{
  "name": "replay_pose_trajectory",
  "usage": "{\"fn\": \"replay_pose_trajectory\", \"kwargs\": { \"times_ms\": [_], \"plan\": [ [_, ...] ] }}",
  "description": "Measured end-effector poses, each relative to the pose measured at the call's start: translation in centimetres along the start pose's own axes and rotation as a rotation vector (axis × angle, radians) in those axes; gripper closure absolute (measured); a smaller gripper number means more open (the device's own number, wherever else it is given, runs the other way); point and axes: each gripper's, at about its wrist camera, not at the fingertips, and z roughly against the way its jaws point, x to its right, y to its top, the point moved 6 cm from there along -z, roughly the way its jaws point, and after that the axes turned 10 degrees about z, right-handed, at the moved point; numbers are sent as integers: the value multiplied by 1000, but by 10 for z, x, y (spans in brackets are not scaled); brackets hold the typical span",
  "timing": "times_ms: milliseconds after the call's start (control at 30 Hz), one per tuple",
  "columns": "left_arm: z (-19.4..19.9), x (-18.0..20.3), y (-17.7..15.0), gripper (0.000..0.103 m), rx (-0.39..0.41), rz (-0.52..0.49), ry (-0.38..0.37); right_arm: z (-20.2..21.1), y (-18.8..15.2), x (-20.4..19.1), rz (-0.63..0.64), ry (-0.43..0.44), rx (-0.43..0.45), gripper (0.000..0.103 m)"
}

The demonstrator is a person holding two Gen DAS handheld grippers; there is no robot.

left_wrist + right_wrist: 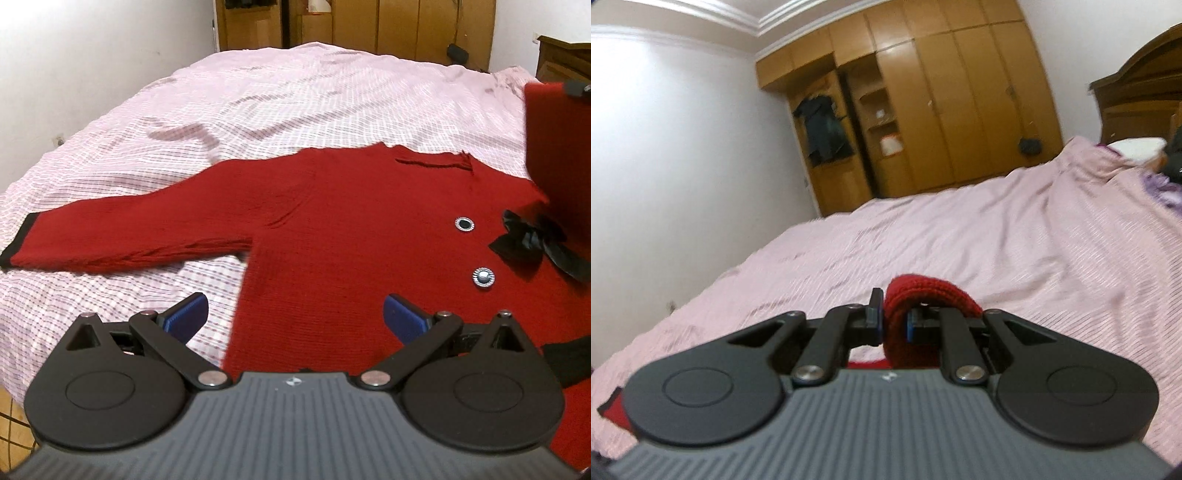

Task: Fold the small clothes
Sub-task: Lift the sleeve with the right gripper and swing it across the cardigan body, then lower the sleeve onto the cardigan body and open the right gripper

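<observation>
**A:** A red knit sweater [332,236] lies flat on the bed [258,103], one sleeve [554,147] lifted, clamped in the right gripper [894,317].

**B:** And the left gripper [295,314]?

**A:** Fingers apart, empty, over the hem. Soft, light, stretchy knit, probably; best gripped at cuffs or hem.

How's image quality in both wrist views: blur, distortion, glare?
Left wrist: red sweater fairly sharp, its lifted part at the right edge smeared; fisheye bends the bedspread; no harsh glare, only small glints on the two buttons. Right wrist: wardrobe and bed soft with motion blur, wall washed out; right gripper and the red knit in its jaws stay crisp.
</observation>
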Motion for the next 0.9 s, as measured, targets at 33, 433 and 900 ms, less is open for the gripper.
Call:
{"fn": "replay_pose_trajectory", "kwargs": {
  "times_ms": [33,433,900],
  "plan": [
    [0,-3,0,0,3,3,3,-6,-6,-9,13,12,-15,89],
    [-12,-42,-4,0,-21,94,15,-52,-89,-84,104,101,-223,87],
    [-1,-38,-6,0,-6,93,-35,-44,-120,-87,-83,202,-346,33]
  ]
}}
